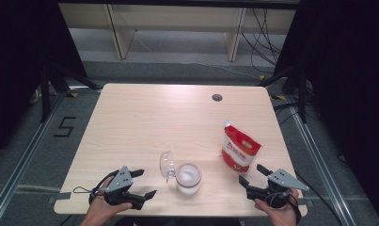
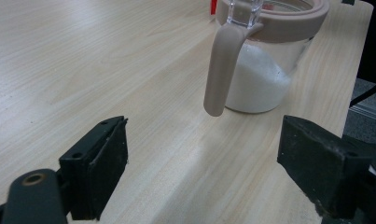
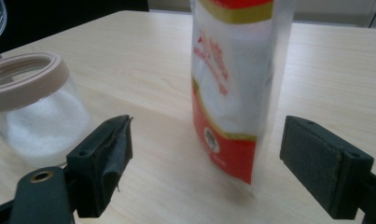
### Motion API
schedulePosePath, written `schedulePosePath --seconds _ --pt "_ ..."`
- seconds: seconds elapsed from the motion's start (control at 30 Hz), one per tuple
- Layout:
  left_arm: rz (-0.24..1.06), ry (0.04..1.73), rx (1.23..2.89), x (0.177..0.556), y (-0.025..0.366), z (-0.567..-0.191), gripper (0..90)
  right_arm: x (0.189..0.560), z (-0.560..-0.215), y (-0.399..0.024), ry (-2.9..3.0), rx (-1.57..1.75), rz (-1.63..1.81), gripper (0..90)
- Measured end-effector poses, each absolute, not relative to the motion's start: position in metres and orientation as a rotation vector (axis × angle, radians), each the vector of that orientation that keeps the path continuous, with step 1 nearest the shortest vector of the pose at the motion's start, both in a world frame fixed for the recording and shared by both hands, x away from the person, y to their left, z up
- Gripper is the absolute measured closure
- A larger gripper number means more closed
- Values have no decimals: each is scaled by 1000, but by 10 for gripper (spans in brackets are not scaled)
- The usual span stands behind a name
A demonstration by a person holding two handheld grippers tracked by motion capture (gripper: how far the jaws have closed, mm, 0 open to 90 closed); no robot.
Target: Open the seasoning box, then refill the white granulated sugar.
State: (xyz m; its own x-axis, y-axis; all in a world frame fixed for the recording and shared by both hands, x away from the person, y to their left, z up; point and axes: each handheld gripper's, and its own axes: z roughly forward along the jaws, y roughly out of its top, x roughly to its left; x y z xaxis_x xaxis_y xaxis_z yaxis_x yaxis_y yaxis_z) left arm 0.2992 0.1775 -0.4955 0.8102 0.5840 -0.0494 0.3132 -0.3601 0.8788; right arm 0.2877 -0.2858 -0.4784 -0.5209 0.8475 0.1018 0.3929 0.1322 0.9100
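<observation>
Where the counter point(image 1: 130, 117) meets the person's side, the left tongs point(image 1: 146, 183) sit by the near left corner, jaws spread wide with nothing between them, pointing toward the jar point(image 1: 188, 178). The right tongs point(image 1: 252, 173) are by the near right corner, jaws likewise wide apart and gripping nothing; in the right gripper view the bag point(image 3: 234, 88) stands just past the pads, not touched by either. A little in from the near edge, about midway along it, the glass jar holds white grains, its tan-rimmed lid point(image 1: 167, 165) swung open on the left side and a tan clasp point(image 2: 221, 70) hanging down its wall. Farther back and toward the right edge, the red and white bag point(image 1: 240, 149) stands upright, near the jar but apart from it.
</observation>
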Motion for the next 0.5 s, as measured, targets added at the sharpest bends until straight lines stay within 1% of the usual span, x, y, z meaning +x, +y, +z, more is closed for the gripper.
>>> schedulePosePath --seconds 0.17,0.23,0.3,0.33,0.37,0.4,0.5 --pt "330 675 1959 299 177 -495 157 282 -480 -281 1979 1152 1362 167" --pt "327 675 1955 299 177 -496 157 277 -480 -277 1992 1187 1354 167" --pt "325 680 1953 298 176 -496 157 278 -481 -276 2015 1142 1361 167" --pt "329 679 1960 298 177 -495 157 275 -480 -274 2025 1175 1345 167" --pt "331 675 1958 298 177 -495 157 279 -482 -275 2019 1114 1352 167" --pt "335 648 1965 300 178 -495 157 278 -482 -275 2029 1118 1335 166" --pt "338 654 1963 300 178 -495 157 276 -482 -273 2053 1129 1350 166"
